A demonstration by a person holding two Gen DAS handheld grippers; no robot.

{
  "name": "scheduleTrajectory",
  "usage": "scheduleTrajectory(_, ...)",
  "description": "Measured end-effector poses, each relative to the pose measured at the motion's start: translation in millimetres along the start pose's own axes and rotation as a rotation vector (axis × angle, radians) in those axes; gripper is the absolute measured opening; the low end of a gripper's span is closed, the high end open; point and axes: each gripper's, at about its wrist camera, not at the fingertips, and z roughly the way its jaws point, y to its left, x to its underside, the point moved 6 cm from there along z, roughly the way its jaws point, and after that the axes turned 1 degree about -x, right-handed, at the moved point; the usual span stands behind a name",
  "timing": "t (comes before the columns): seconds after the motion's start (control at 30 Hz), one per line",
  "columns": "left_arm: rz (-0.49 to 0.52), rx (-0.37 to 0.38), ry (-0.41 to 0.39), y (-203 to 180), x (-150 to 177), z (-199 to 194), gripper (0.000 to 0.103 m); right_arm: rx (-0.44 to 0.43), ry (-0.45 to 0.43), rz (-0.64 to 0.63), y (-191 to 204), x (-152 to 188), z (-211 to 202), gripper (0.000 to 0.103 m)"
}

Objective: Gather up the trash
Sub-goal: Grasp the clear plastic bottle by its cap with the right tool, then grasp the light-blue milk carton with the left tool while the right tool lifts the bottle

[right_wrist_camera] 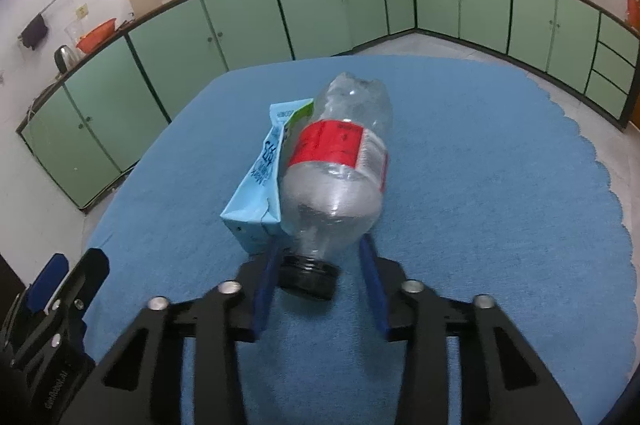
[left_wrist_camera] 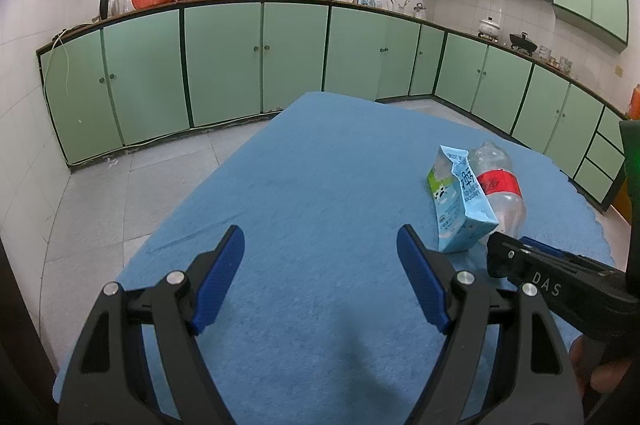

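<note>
On the bench [left_wrist_camera: 320, 153], which is covered with a blue cloth, a clear plastic bottle [right_wrist_camera: 340, 161] with a red label lies on its side, its black cap [right_wrist_camera: 308, 275] towards the person holding the tools. Pressed against its left flank lies a light blue milk carton [right_wrist_camera: 256, 201], crumpled at the far end; the two are touching along most of their length. The right tongs [right_wrist_camera: 316, 265] point down at the bottle's neck, with the blue fingers [right_wrist_camera: 266, 289] on either side of the cap and shoulder. The left finger looks to be against the cap, while the right one appears to stand just off the bottle, so I cannot tell whether the grip is truly made. From the other side, the left tongs [left_wrist_camera: 320, 277] hover released over bare blue cloth, their blue pads [left_wrist_camera: 218, 277] spread wide with nothing between them, well to the left of the carton [left_wrist_camera: 460, 205] and bottle [left_wrist_camera: 500, 185]. The right tool's black body [left_wrist_camera: 560, 281] reaches in from the right edge there, with part of a hand [left_wrist_camera: 600, 369] behind it. Green cabinets [left_wrist_camera: 224, 61] line the kitchen walls beyond the bench.
</note>
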Motion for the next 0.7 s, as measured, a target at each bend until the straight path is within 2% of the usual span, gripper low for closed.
scheduleTrajectory(0.2,0.009,0.006,0.003,-10,1,2,0.076,0.006,-0.024,-0.009,-6,-3,-9,0.03)
scheduleTrajectory(0.5,0.022,0.031,0.014,-23,2,7,0.076,0.122,0.008,-0.039,-34,1,-15,0.031)
scheduleTrajectory(0.7,0.039,0.055,0.016,-37,-1,9,0.076,0.089,0.032,0.031,-50,0,-2,0.032)
